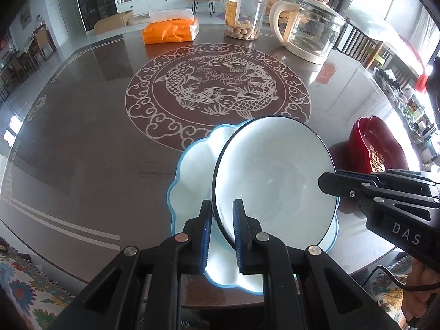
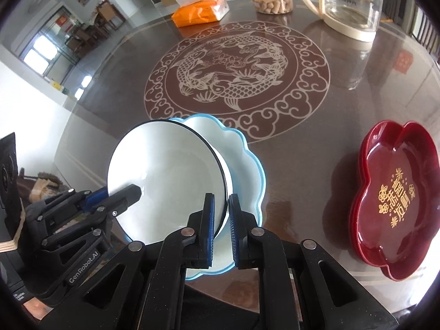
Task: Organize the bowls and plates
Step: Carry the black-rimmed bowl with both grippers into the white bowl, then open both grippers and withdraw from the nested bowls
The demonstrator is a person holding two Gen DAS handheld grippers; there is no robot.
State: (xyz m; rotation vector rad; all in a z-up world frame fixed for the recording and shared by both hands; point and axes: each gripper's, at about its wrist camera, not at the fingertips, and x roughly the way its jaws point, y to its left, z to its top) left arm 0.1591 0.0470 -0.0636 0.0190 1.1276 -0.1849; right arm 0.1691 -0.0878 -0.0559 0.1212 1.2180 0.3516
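Bowl: white bowl [image 1: 275,184] with a dark rim, tilted, over the blue-edged scalloped plate [image 1: 189,170] near the desk's front edge; whether its base touches the plate is hidden.
Left gripper [image 1: 222,231]: jaws narrow, clamped on the bowl's rim at its left side.
Right gripper [image 2: 221,228]: jaws narrow, pinching the rim at the opposite side.
Plate: largely covered by bowl and grippers; near edge cut off.
Red tray [image 2: 396,195]: right side of the desk [image 1: 82,143], well apart from the plate; looks like a stack, count unclear.
Far edge: orange tissue pack [image 1: 170,31], peanut jar [image 1: 246,13], glass kettle [image 1: 310,30].
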